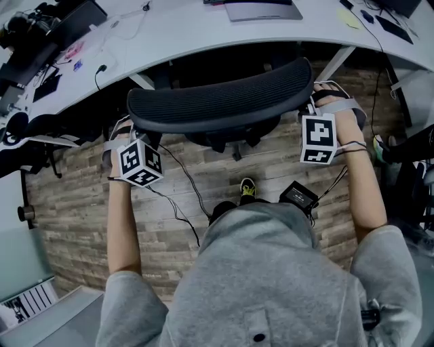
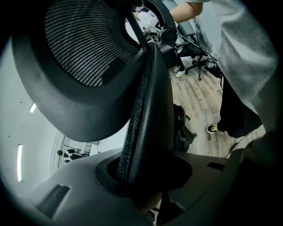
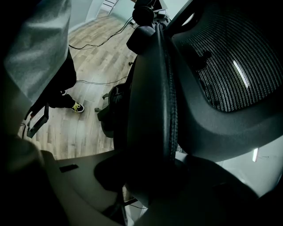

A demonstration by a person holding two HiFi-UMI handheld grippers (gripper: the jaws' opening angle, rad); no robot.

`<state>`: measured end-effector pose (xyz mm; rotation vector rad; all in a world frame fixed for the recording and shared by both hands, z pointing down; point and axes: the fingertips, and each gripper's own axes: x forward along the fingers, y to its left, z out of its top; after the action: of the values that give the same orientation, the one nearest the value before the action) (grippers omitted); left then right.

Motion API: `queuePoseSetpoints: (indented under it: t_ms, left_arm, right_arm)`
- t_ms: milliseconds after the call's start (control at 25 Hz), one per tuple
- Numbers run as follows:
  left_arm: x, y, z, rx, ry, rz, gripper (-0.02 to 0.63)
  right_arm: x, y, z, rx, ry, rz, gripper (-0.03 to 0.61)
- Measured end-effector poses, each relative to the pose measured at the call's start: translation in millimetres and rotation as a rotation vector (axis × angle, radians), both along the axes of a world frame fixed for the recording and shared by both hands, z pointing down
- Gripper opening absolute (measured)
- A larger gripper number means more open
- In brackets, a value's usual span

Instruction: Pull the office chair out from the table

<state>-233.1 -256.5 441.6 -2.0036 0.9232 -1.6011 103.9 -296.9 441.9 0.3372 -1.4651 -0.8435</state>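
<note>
Gripping the left end of the backrest (image 1: 217,101) of the office chair (image 1: 224,139), the left claw (image 1: 137,146) sits just out from the curved front edge of the white bench (image 1: 203,34). The head view shows only its marker cube (image 1: 140,162), printed with black-and-white square patterns and no words. The left gripper view shows what that view hides. The backrest's padded rim (image 2: 146,110) runs straight down between the jaws of the left claw (image 2: 146,174), which are closed narrow on it. The black mesh (image 2: 88,53) bulges away to the left.

A pink sticker (image 1: 73,51) near the bench's left end has print too small to read. A laptop (image 1: 263,10) lies at the far edge.

The chair's seat is tucked under the bench's front edge, and only the backrest's top stands clear of it. On the near side lies plank floor (image 1: 88,203). It is crossed by thin cables (image 1: 180,210) and carries a black box (image 1: 298,196) beside the person's yellow-and-black shoe (image 1: 248,188). The grey-sleeved person stands right behind the chair. The shoe also shows in the left gripper view (image 2: 213,129).

At the backrest's right end the right claw (image 1: 315,112) holds on, with its patterned cube (image 1: 319,139) facing up. The right gripper view shows the rim (image 3: 152,101) passing down between the jaws of that claw (image 3: 150,174), closed narrow on it, with the mesh (image 3: 230,66) to the right. To the left it shows open plank floor with the shoe (image 3: 78,107) and a cable (image 3: 101,81) trailing across it.
</note>
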Motion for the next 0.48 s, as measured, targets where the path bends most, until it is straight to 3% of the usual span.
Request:
queuePoseSetpoints:
  t_ms: [480]
  left_arm:
    - [7,35,-1,-0.011,-0.002,0.024,0.129]
  right_arm:
    - [8,40,-1,0.0,0.006,0.028,0.112]
